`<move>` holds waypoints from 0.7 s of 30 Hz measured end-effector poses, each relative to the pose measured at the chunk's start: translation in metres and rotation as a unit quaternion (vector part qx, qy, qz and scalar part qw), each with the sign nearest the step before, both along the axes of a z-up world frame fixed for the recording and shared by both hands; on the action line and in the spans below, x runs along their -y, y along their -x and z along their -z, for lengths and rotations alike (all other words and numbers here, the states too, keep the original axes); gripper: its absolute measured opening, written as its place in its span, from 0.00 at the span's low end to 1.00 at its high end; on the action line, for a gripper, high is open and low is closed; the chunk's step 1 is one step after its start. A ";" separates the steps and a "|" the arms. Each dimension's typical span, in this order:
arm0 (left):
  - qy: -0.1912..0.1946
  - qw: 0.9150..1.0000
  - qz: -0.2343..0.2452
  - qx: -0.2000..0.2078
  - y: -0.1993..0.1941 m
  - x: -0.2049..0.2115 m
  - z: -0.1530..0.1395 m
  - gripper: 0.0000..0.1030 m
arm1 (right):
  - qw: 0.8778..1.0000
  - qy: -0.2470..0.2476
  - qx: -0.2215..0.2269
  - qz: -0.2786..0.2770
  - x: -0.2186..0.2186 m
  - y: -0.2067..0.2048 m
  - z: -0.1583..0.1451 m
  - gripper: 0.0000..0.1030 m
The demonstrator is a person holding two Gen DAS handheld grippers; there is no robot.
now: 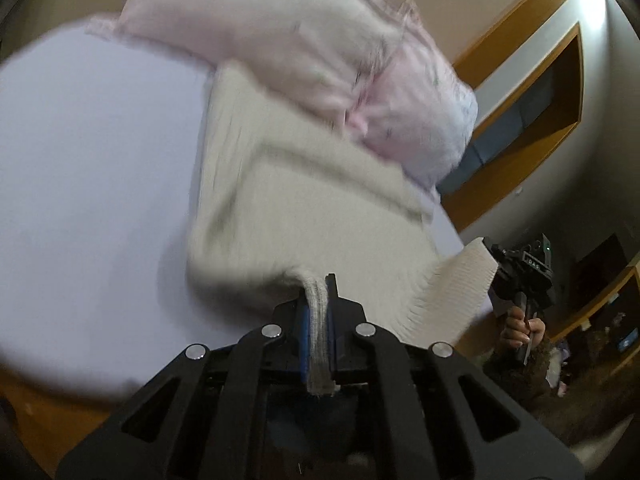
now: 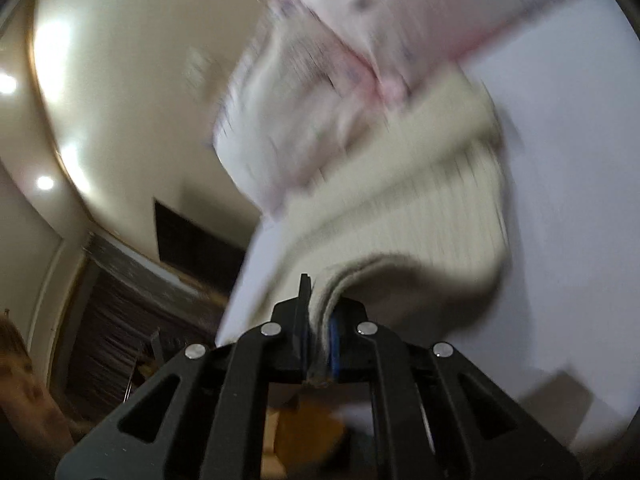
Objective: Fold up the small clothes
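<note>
Both claws, L (image 1: 319,300) & R (image 2: 316,304), pinch 1 cream knit (image 1: 320,216).

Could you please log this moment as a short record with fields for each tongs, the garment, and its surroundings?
left tongs: shut on an edge of the cream ribbed knit garment
right tongs: shut on another edge of the same garment, layers bunched between the fingers
garment state: lifted at both held edges, the rest on the white bed sheet
nearby: pink pillows beyond the garment, touching its far end
image quality: motion blur
</note>
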State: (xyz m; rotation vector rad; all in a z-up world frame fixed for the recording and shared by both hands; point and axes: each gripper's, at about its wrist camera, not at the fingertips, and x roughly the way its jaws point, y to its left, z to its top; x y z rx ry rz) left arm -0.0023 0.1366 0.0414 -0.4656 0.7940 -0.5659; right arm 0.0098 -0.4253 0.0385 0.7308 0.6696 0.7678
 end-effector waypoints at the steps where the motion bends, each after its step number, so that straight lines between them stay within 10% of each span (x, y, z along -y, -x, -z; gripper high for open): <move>1: -0.011 1.000 -0.014 0.017 -0.015 0.000 -0.014 0.06 | 1.000 -0.012 0.016 0.018 0.000 -0.024 -0.011 0.07; 8: -0.077 0.984 -0.161 0.017 -0.196 0.001 -0.036 0.06 | 0.987 -0.025 -0.057 0.151 0.001 -0.170 0.017 0.07; 15: -0.098 0.979 -0.169 -0.052 -0.274 0.023 0.003 0.06 | 0.970 -0.009 -0.145 0.196 -0.006 -0.225 0.062 0.12; 18: -0.057 0.985 -0.152 -0.065 -0.268 0.009 0.004 0.17 | 0.976 -0.017 -0.119 0.183 -0.005 -0.222 0.056 0.50; 20: -0.042 0.986 -0.147 -0.064 -0.258 0.002 -0.002 0.48 | 0.975 0.002 -0.081 0.207 -0.005 -0.213 0.042 0.89; 21: -0.054 0.983 -0.165 -0.050 -0.244 -0.005 -0.009 0.78 | 0.974 0.008 -0.061 0.219 -0.002 -0.204 0.037 0.96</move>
